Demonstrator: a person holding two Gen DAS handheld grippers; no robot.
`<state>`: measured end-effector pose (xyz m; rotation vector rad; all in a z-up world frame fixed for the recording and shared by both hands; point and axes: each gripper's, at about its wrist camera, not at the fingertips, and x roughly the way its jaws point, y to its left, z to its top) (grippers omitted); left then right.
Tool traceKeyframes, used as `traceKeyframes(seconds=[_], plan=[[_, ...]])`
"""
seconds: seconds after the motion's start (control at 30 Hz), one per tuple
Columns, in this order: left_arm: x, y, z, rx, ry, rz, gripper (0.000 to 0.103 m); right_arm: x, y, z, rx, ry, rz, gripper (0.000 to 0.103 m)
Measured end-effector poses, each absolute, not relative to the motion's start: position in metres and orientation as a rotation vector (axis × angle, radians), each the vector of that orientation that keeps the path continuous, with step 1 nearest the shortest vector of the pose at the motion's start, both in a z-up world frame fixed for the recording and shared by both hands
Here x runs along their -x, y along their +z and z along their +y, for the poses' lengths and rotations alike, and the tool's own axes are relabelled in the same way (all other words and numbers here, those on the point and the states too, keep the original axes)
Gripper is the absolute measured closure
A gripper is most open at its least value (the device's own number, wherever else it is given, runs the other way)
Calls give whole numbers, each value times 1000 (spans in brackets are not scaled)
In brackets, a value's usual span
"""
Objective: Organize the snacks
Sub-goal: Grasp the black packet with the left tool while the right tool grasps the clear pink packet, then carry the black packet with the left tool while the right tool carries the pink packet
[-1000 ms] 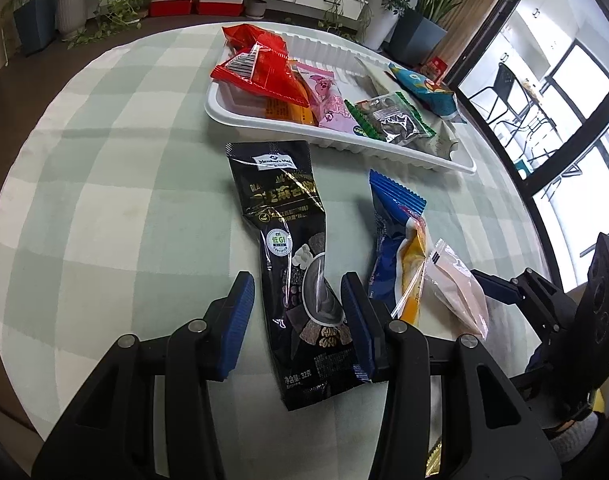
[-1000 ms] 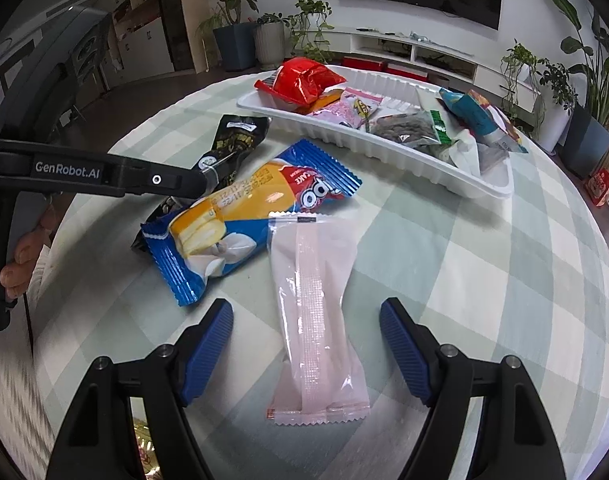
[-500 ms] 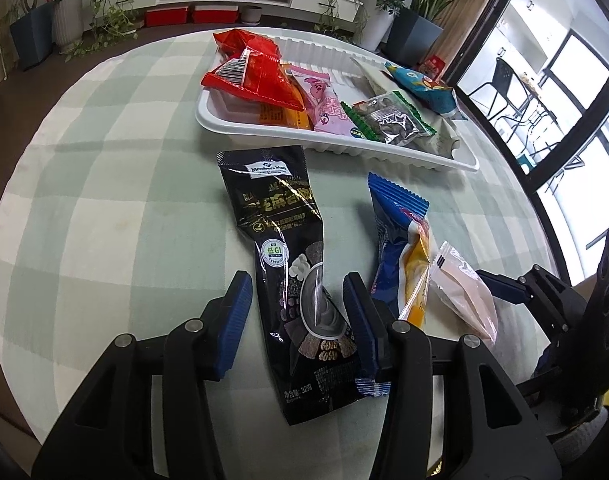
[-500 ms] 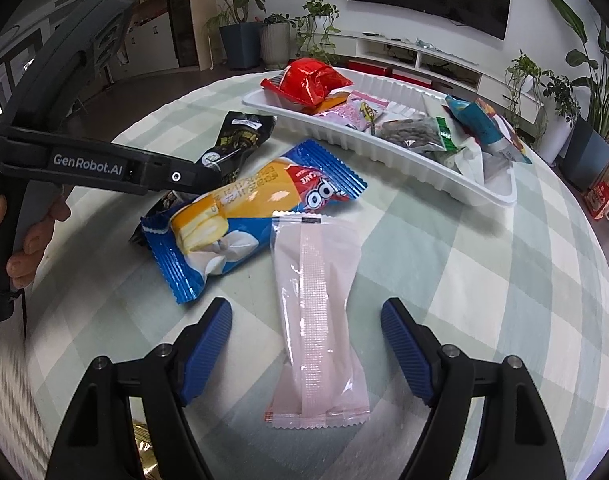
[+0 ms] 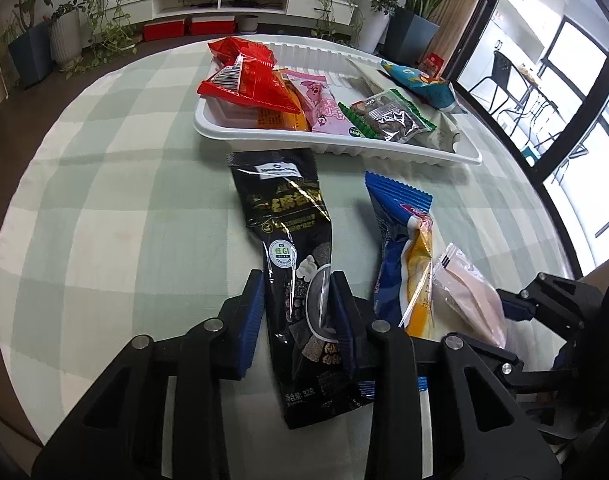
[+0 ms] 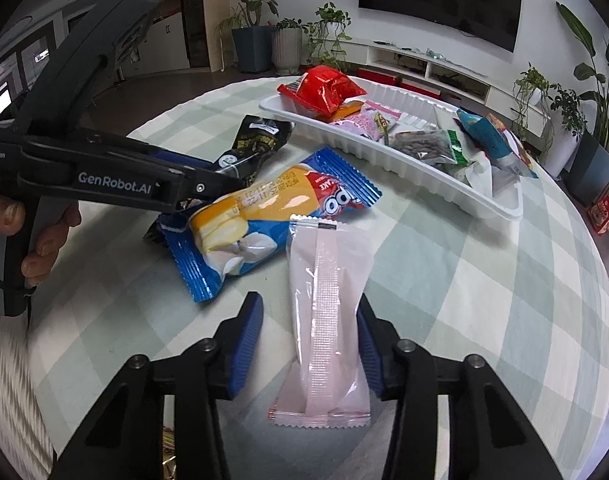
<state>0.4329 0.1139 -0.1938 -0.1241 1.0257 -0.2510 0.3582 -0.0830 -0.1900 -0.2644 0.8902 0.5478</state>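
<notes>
White tray (image 5: 336,148) holds several snacks | left gripper (image 5: 298,312) closing, pinching black packet (image 5: 292,240) | right gripper (image 6: 310,340) closing around pink packet (image 6: 328,300), left pad apart | blue packet (image 6: 264,216) remains on table

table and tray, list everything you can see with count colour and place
table: 1, green and white check cloth, under everything
tray: 1, white, far side of table
red bag: 1, red, left end of tray
pink pack: 1, pink, middle of tray
clear nut pack: 1, clear with green edges, tray
teal bag: 1, teal, right end of tray
black pouch: 1, black, on table between the left gripper's closing jaws
blue and yellow pack: 1, on table, middle
pale pink pack: 1, on table between the right gripper's closing jaws
left gripper: 1, black, blue pads
right gripper: 1, black, blue pads
hand: 1, on left gripper's handle
</notes>
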Motion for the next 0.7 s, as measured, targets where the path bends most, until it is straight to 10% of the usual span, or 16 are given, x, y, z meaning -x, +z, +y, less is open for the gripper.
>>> traceKeyframes(seconds=[0.7], plan=[[-417, -185, 132, 234, -260, 1013, 80, -373, -185, -123, -77, 603, 951, 78]])
